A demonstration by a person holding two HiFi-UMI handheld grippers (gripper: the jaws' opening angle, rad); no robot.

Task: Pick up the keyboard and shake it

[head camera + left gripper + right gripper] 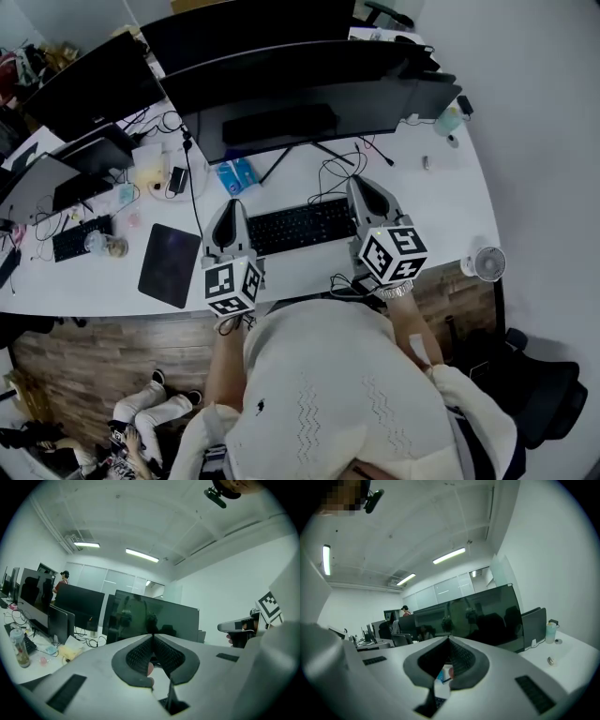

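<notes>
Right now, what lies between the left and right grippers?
A black rectangular keyboard spans the gap between left gripper and right gripper, seen in the head view.

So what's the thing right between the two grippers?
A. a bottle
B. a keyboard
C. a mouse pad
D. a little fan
B: in the head view the black keyboard stretches from the left gripper across to the right gripper, with one gripper at each of its ends.
</notes>
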